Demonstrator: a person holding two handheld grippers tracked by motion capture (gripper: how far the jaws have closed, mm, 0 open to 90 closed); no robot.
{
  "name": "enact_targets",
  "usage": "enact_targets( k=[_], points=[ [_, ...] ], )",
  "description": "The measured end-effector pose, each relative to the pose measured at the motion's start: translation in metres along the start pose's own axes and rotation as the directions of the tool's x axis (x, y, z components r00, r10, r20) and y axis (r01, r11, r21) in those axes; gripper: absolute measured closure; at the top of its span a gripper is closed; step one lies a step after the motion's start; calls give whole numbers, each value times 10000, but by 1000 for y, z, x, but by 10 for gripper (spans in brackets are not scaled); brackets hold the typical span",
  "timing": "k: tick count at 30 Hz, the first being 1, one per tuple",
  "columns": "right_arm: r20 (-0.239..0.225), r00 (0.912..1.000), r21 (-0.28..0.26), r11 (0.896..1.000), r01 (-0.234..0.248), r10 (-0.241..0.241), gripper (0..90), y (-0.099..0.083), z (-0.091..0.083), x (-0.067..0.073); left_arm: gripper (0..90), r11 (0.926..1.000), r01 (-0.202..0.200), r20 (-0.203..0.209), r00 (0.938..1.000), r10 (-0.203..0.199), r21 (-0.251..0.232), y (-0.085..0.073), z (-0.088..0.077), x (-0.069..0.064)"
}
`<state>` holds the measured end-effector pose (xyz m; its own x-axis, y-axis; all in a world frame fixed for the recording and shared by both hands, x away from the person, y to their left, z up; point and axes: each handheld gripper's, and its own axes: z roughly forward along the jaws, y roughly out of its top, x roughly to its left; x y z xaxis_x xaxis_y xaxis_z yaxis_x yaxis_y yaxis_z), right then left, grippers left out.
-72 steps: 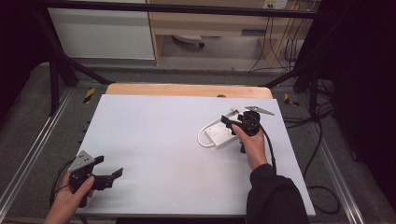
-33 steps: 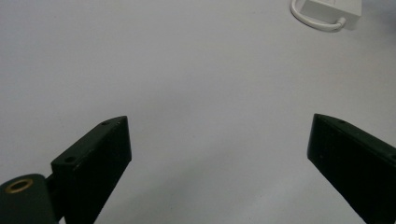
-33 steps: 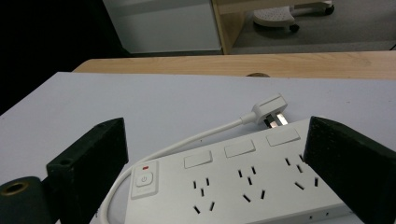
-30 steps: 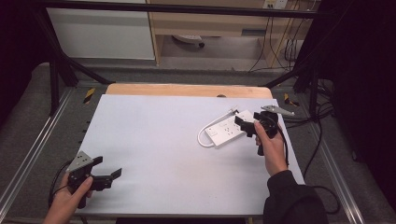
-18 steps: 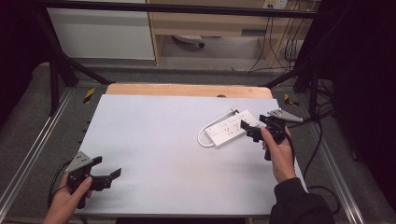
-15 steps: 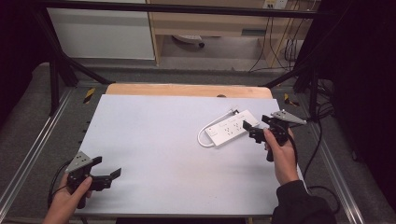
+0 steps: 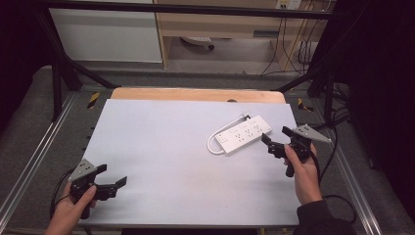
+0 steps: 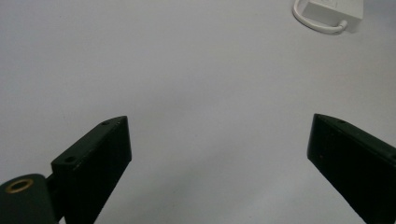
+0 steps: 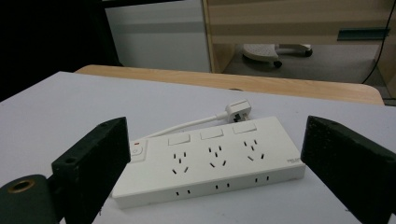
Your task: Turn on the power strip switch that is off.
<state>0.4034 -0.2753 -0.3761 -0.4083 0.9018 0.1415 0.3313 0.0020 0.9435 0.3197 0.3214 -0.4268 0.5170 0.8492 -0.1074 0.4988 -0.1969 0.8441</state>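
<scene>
Currently, progress: nothing gripped yet; grasping the power strip (image 7: 244, 134) remains.
Power strip: flat on the desk (image 7: 161, 147), right side, just beside the right tongs (image 7: 272, 145).
Right tongs: wide, empty.
Left tongs (image 7: 111, 177): wide, empty, well apart.
Right gripper view: sockets, switches, plug (image 9: 238, 110).

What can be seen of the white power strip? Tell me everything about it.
The power strip is a long white block that looks like plastic and lies flat on the pale table, toward its right side. Its top carries three socket groups in a row, each with a rectangular switch behind it, and a button with a small red mark at one end. A white cord loops from that end to a white plug lying behind it. The right gripper sits just beside it, open, not touching.
</scene>
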Motion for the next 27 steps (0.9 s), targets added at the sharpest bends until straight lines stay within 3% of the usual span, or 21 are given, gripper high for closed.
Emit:
enact_targets(
  k=[10, 15, 19, 27],
  points=[
    [123, 9993, -111, 9993, 363, -361, 78, -12, -22, 1, 65, 10000, 4, 13, 10000, -4, -9, 0, 0, 0],
    [164, 9975, 283, 9973, 676, -681, 68, -32, -27, 4, 65, 10000, 16, 1, 10000, -16, -8, 0, 0, 0],
    [149, 9976, 559, 9963, 660, -669, 64, -49, -27, 7, 66, 10000, -7, 19, 10000, 7, 9, 0, 0, -1],
    [86, 9944, 1161, 9879, 1032, -1049, 54, -67, -21, 13, 66, 10000, -17, 21, 10000, 17, 4, 0, 0, -1]
  ],
)
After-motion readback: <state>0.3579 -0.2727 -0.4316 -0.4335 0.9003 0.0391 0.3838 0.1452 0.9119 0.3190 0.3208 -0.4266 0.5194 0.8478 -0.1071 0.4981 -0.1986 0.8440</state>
